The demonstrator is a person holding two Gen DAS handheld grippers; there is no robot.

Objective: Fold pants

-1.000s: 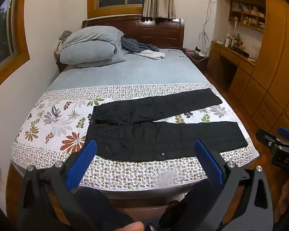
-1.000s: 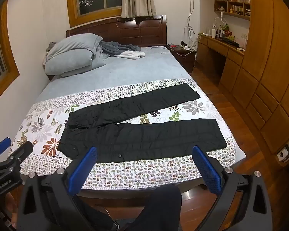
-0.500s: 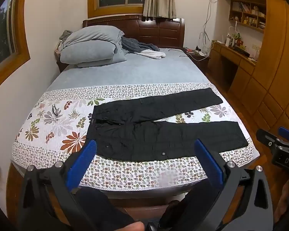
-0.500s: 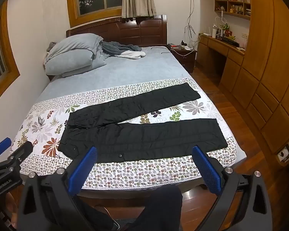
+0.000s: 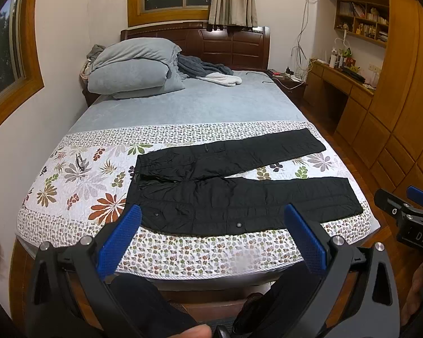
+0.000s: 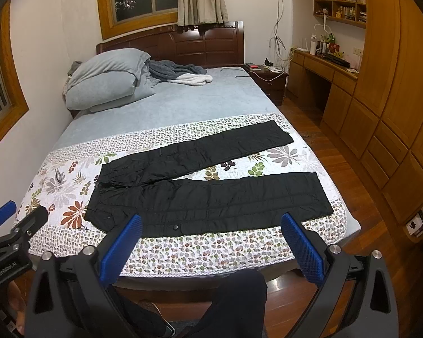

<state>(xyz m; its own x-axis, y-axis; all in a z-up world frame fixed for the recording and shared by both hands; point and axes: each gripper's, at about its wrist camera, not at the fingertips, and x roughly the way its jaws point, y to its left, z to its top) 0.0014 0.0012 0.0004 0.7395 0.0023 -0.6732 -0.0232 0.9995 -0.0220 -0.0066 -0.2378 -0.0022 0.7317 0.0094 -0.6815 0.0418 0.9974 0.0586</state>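
Black pants [image 5: 234,188] lie flat on the floral quilt [image 5: 79,180] at the foot of the bed, waist at the left, two legs spread apart toward the right. They also show in the right wrist view [image 6: 208,186]. My left gripper [image 5: 211,225] is open and empty, held off the bed's near edge, short of the pants. My right gripper [image 6: 211,228] is open and empty, likewise off the near edge. Each gripper shows at the edge of the other's view.
Grey pillows [image 5: 132,67] and a crumpled blanket [image 5: 208,70] lie at the headboard end. A nightstand [image 6: 268,79], desk [image 6: 324,73] and wooden wardrobe [image 6: 394,112] line the right side. A wall runs along the bed's left. The person's legs [image 6: 234,304] stand at the bed's foot.
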